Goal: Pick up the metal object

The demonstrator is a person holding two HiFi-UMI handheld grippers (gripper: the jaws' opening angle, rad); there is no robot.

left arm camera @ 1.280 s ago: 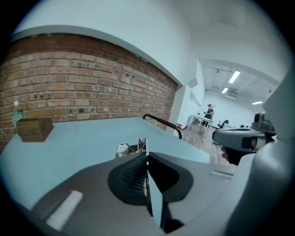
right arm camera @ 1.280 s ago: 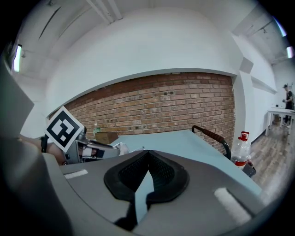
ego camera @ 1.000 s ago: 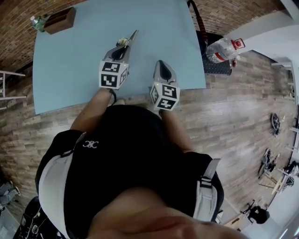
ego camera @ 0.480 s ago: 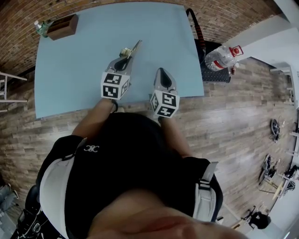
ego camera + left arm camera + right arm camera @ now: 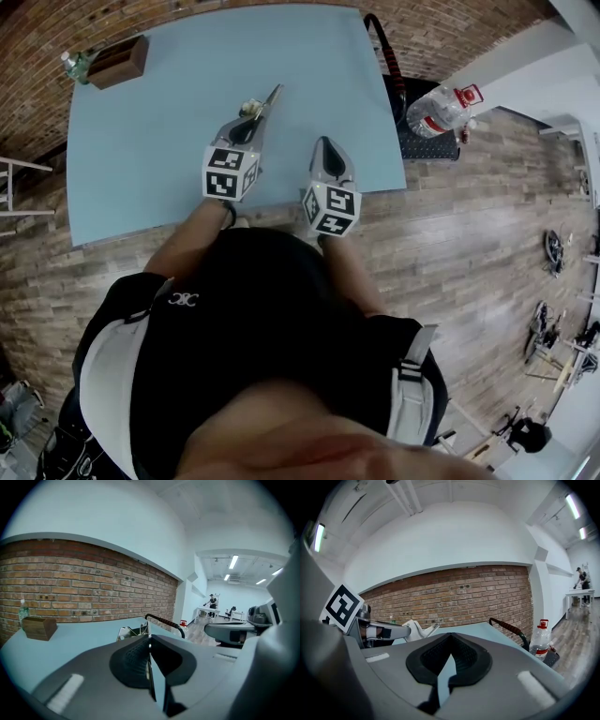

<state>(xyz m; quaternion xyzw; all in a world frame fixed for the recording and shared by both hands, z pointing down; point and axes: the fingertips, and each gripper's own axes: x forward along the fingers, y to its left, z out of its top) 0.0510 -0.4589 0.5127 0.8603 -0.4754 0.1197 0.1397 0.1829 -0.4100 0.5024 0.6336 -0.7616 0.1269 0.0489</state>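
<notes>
The metal object point(image 5: 267, 98) is a thin, shiny piece with a bent plate end. It sticks out forward from my left gripper point(image 5: 251, 114), which is shut on it over the blue table point(image 5: 141, 141). In the left gripper view its thin edge runs between the closed pads and its far end point(image 5: 132, 632) shows past them. My right gripper point(image 5: 322, 142) hovers beside it near the table's front edge, shut with nothing in it. The right gripper view shows the closed jaws point(image 5: 450, 654) and the metal object point(image 5: 419, 631) to their left.
A wooden box point(image 5: 119, 60) and a small green bottle point(image 5: 73, 66) stand at the table's far left corner. Off the right edge are a black cart with a striped handle point(image 5: 389, 52) and a plastic water bottle point(image 5: 441, 108). A brick wall lies beyond.
The left gripper, with the metal object in it, has shifted slightly; the right gripper has stayed beside it. Both stay closed.
</notes>
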